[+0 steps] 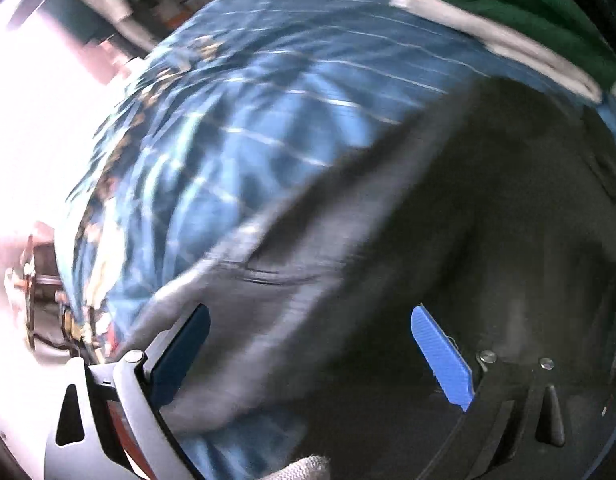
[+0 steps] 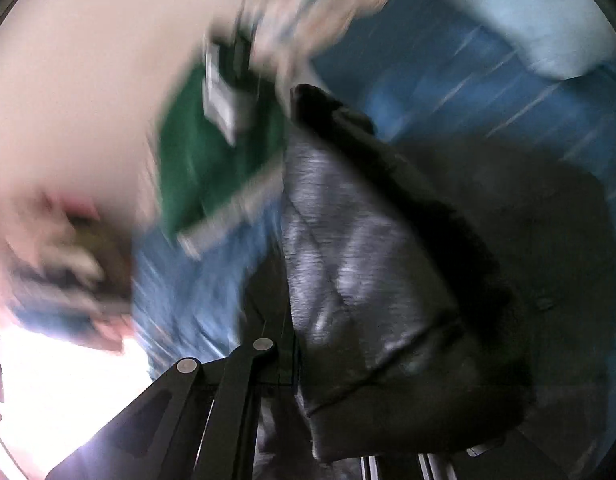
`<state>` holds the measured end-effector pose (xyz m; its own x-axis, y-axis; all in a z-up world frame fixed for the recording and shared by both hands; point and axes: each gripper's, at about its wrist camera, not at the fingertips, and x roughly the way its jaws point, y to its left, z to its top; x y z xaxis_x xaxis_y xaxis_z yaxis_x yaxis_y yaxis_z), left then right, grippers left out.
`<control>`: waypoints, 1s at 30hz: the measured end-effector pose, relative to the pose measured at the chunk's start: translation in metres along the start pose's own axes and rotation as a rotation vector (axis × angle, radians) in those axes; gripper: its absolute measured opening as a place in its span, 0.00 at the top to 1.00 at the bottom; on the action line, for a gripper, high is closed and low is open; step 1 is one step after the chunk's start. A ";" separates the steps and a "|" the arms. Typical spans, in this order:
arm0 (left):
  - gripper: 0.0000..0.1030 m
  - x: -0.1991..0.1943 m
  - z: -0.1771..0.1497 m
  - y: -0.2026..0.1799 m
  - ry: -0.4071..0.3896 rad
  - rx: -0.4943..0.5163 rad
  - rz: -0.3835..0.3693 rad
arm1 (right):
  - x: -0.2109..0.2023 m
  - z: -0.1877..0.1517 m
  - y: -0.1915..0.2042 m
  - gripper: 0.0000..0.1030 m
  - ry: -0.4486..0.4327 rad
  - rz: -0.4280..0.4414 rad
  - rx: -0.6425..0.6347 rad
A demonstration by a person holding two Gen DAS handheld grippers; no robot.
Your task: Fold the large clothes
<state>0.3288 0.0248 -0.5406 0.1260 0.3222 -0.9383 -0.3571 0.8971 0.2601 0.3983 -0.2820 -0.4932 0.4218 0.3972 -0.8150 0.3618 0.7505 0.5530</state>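
The dark garment [image 1: 447, 208] lies on the blue checked bedsheet [image 1: 268, 112], passing between the left gripper's [image 1: 308, 354] spread fingers; the right gripper [image 2: 308, 392] seems clamped on its fold, though blur hides the fingers

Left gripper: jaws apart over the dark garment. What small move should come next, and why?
Probably lower and close on the near edge. The left gripper is open, with the dark garment lying between its fingers on the blue checked cover, ungripped. Both views are blurred.

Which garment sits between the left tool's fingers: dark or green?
The dark grey garment: it spreads between the left tool fingers. The green garment lies far off on the blue bedspread.
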 end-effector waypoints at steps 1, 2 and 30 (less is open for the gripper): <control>0.00 0.002 0.002 0.013 0.002 -0.024 0.001 | 0.032 -0.009 0.013 0.94 0.085 -0.027 -0.051; 0.00 0.004 0.004 0.025 0.008 -0.042 0.006 | 0.068 -0.020 0.026 0.88 0.166 -0.086 -0.105; 0.84 0.090 -0.130 0.285 0.254 -1.042 -0.218 | 0.058 -0.138 0.027 0.31 0.462 -0.207 -0.276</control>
<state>0.1179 0.2703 -0.5810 0.1296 0.0086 -0.9915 -0.9732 0.1927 -0.1256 0.3174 -0.1657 -0.5493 -0.0644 0.3707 -0.9265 0.1419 0.9224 0.3592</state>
